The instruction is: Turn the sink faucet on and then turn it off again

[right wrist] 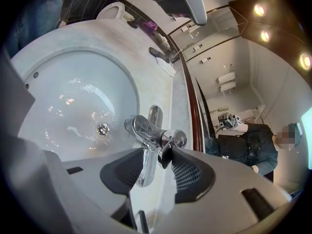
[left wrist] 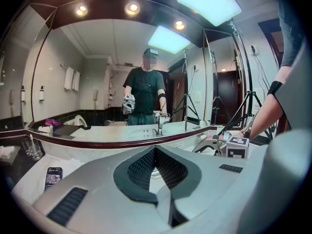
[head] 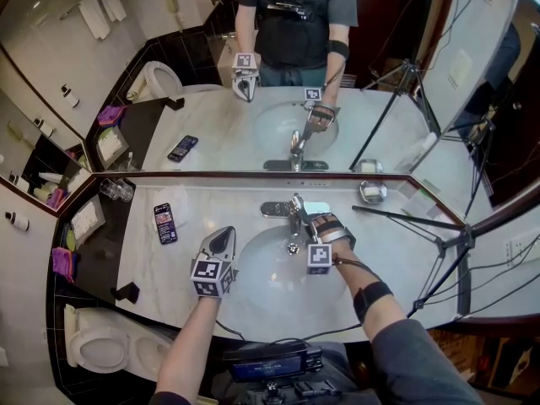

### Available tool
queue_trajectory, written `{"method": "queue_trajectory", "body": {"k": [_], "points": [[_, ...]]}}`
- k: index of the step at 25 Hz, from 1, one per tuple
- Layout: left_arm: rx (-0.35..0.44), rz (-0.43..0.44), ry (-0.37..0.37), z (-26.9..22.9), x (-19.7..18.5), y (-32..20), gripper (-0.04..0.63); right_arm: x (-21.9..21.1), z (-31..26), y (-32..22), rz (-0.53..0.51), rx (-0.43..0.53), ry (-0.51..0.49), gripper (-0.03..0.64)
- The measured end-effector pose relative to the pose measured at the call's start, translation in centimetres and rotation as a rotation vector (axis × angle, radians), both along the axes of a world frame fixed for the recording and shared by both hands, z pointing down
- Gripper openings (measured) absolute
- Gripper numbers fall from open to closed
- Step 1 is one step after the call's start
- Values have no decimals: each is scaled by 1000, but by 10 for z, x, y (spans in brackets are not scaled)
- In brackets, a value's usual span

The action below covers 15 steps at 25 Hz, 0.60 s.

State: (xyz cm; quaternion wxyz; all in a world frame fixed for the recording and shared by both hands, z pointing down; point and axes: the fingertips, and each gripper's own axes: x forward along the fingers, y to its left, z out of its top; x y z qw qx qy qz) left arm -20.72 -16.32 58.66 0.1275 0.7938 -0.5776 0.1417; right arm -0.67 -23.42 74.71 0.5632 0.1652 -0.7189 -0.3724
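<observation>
The chrome faucet (head: 294, 212) stands at the back of the white basin (head: 261, 264). My right gripper (head: 319, 229) reaches over it from the right. In the right gripper view the faucet's lever handle (right wrist: 146, 167) lies between the jaws, and the right gripper (right wrist: 157, 161) is shut on it, with the spout (right wrist: 155, 116) pointing over the drain (right wrist: 102, 128). The basin glistens wet near the drain; I see no stream. My left gripper (head: 223, 239) hovers over the basin's left rim, shut and holding nothing. The left gripper (left wrist: 155, 150) faces the mirror.
A phone (head: 164, 223) lies on the marble counter (head: 160, 268) to the left, with drinking glasses (head: 116, 190) in the back corner. A soap dish (head: 371, 192) sits behind the faucet on the right. A tripod (head: 443, 245) leans over the counter's right end. A toilet (head: 97, 348) stands lower left.
</observation>
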Motion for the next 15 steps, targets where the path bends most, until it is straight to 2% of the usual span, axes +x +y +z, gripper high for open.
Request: {"method": "queue_trajectory", "body": {"k": [7,15], "points": [[3,-2,3,-1,2,5,-3,1,0,2,-2,-32,31,184],[5,1,4,-2,-1,17,-3,-2,-12,12,13,-55,6,186]]}}
